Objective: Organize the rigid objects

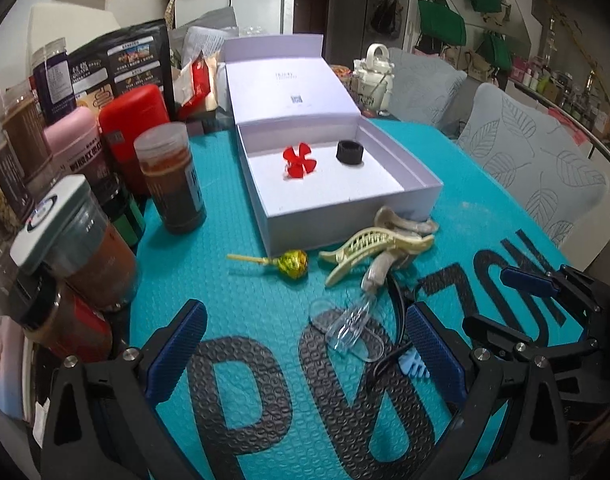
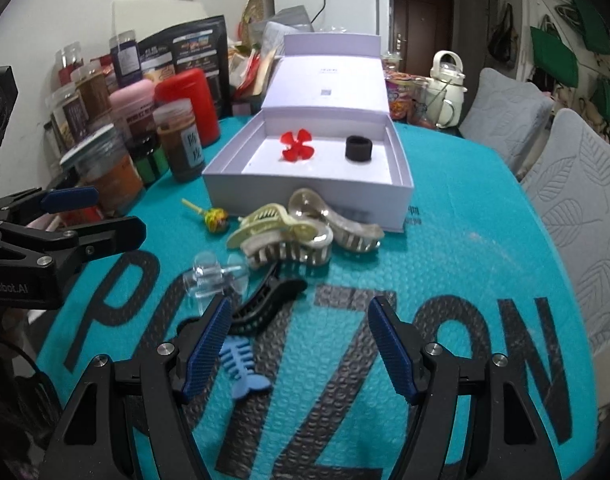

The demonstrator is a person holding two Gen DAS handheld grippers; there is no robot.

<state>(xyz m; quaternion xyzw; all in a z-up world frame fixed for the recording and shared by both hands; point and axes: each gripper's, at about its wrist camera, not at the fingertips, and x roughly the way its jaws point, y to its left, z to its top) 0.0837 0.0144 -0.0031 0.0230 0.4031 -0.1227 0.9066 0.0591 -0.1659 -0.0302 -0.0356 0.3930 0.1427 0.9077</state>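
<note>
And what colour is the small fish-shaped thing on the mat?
Light blue. The fish-bone shape shows best in the right wrist view, beside the left finger.

left gripper (image 1: 305, 344) jaws wide, empty | white box (image 1: 345, 216) holds red flower (image 1: 299, 161), black ring (image 1: 349, 152) | lollipop (image 1: 291, 264), cream hair clip (image 1: 369, 248) just beside box front

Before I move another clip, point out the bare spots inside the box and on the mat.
White box: floor is bare in front of the red flower clip and black ring, toward the near wall. Teal mat: open right of the hair clips. Crowded: the jars on the left and the clip pile before the box.
</note>
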